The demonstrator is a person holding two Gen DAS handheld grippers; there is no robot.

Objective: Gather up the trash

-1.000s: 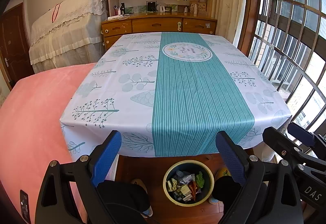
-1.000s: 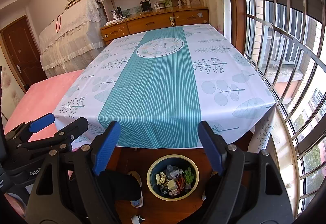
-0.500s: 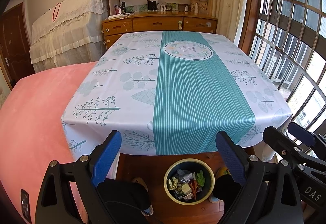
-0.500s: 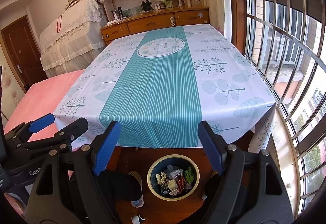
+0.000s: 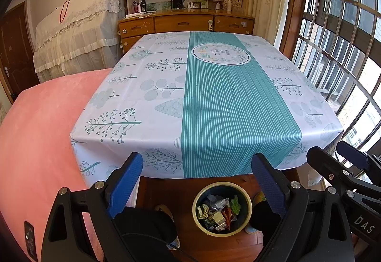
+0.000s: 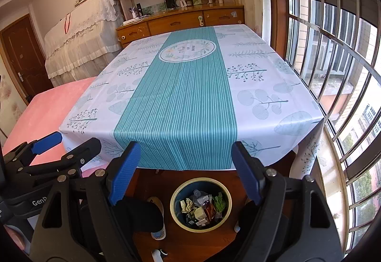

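Note:
A round bin (image 5: 247, 208) with a yellow rim stands on the wooden floor below the table's near edge; it also shows in the right wrist view (image 6: 175, 208). It holds mixed trash (image 5: 218, 213): wrappers, crumpled paper, something green. My left gripper (image 5: 196, 166) is open and empty, held above the bin. My right gripper (image 6: 185, 155) is open and empty, also above the bin. The table (image 5: 166, 95) carries a white and teal cloth with nothing lying on it.
A pink covered surface (image 5: 40, 138) lies left of the table. A barred window (image 6: 333, 52) runs along the right. A wooden dresser (image 5: 185, 24) and bookshelves stand behind the table. Slippers (image 6: 158, 221) lie on the floor by the bin.
Both views have shifted very slightly; the table sits a touch higher in frame. Both grippers stay open and empty.

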